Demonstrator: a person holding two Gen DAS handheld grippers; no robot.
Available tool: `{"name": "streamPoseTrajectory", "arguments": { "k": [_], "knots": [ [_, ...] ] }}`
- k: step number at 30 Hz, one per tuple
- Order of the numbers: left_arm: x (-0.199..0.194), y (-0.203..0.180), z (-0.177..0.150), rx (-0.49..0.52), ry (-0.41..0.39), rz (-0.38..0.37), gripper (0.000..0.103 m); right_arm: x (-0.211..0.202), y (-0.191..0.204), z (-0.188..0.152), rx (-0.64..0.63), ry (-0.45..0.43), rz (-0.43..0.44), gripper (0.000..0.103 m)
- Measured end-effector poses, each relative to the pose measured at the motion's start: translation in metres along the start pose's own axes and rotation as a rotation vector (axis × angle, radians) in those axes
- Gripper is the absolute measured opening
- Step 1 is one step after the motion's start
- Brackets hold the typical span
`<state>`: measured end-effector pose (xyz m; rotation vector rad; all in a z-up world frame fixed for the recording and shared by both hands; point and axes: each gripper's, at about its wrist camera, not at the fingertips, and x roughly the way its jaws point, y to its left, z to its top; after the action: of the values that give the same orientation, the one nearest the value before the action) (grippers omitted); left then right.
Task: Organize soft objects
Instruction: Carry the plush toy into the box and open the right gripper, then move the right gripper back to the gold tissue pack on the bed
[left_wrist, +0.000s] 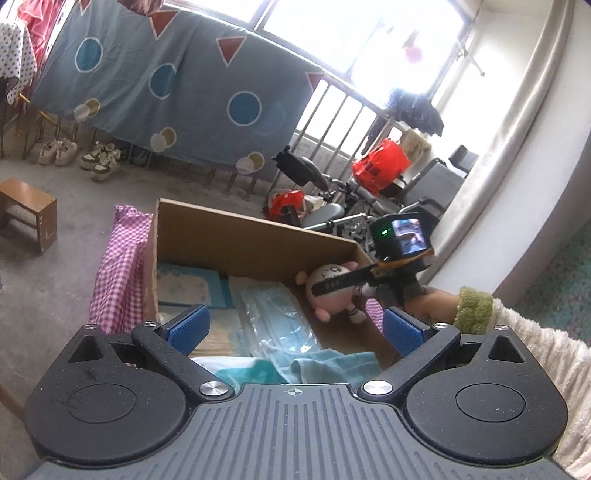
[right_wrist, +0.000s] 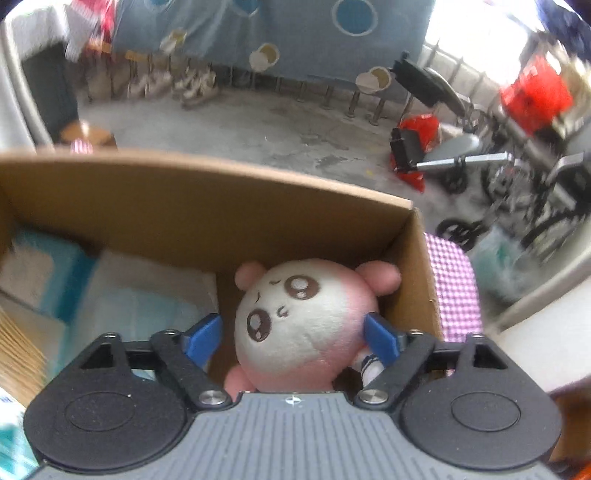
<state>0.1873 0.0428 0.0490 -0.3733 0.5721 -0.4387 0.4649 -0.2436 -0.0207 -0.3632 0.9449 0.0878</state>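
The round pink-and-white plush toy (right_wrist: 295, 325) sits in the right corner of the brown cardboard box (right_wrist: 207, 206), beside folded blue cloths (left_wrist: 295, 365), grouping soft things together. The right gripper (right_wrist: 291, 338) straddles it with jaws wide, apparently clear of it; the left gripper (left_wrist: 295, 328) hovers wide and empty.

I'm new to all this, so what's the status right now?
Left gripper open, empty, over the cardboard box. Right gripper open around the plush toy, which sits in the box corner. Nothing blocking.
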Motion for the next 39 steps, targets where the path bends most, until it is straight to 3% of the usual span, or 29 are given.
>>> {"name": "streamPoseTrajectory", "arguments": {
  "k": [4, 7, 9, 14, 23, 27, 32, 39],
  "knots": [
    [0.000, 0.008, -0.001, -0.011, -0.005, 0.008, 0.100, 0.016, 0.031, -0.003, -0.154, 0.019, -0.149, 0.094],
    [-0.003, 0.013, -0.004, -0.020, -0.005, 0.013, 0.100, 0.027, 0.038, -0.007, -0.200, 0.029, -0.198, 0.090],
    [-0.004, 0.016, -0.008, -0.024, -0.005, 0.016, 0.100, 0.024, 0.037, -0.007, -0.186, 0.018, -0.184, 0.086],
    [-0.008, 0.023, -0.012, -0.036, -0.015, 0.015, 0.100, 0.009, 0.022, -0.001, -0.047, -0.020, 0.023, 0.083],
    [-0.018, 0.023, -0.015, -0.038, -0.020, 0.027, 0.101, 0.007, 0.026, 0.001, -0.108, -0.016, -0.003, 0.092],
    [-0.026, 0.019, -0.016, -0.031, -0.032, 0.037, 0.101, -0.033, 0.016, -0.003, -0.075, -0.090, 0.013, 0.092],
    [-0.037, 0.013, -0.017, -0.028, -0.049, 0.034, 0.101, -0.112, -0.019, -0.021, 0.056, -0.226, 0.149, 0.096],
    [-0.047, 0.002, -0.023, -0.007, -0.042, -0.002, 0.102, -0.230, -0.076, -0.095, 0.200, -0.457, 0.291, 0.100]
  ]
}}
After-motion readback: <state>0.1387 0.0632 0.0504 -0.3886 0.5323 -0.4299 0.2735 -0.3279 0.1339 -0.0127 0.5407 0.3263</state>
